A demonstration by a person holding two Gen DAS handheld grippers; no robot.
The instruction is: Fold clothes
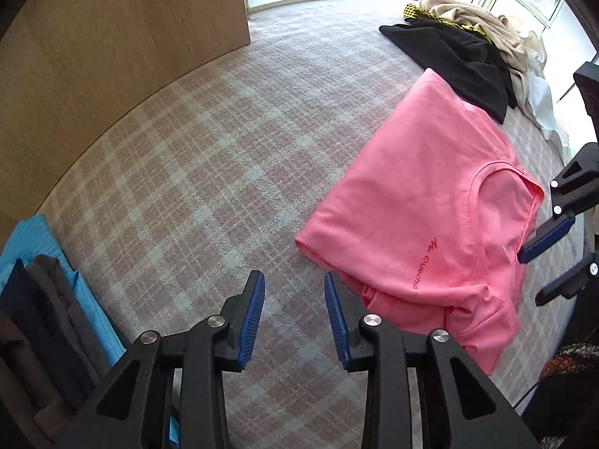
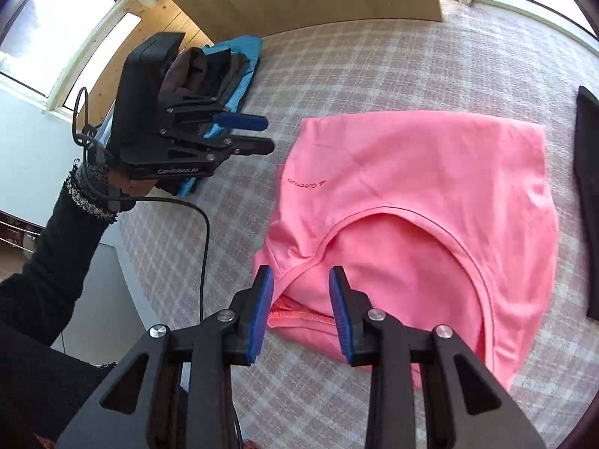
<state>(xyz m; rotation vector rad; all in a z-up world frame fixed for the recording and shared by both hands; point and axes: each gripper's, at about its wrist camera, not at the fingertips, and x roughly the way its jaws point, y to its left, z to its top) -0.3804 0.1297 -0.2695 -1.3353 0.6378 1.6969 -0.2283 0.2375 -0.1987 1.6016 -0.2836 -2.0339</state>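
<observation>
A pink T-shirt lies folded on the plaid bed cover, neckline toward me and a small logo near its left edge. My left gripper hangs open over bare cover just left of the shirt's corner, with nothing between its fingers. In the right wrist view it is held by a hand in a dark sleeve, left of the T-shirt. My right gripper stands open above the shirt's near left corner by the collar, its pads apart from the cloth. From the left wrist view it shows at the shirt's collar edge.
A stack of folded clothes on a blue garment sits at the left by a wooden panel. A loose pile of black and beige garments lies beyond the shirt near the window. A black cable hangs from the left gripper.
</observation>
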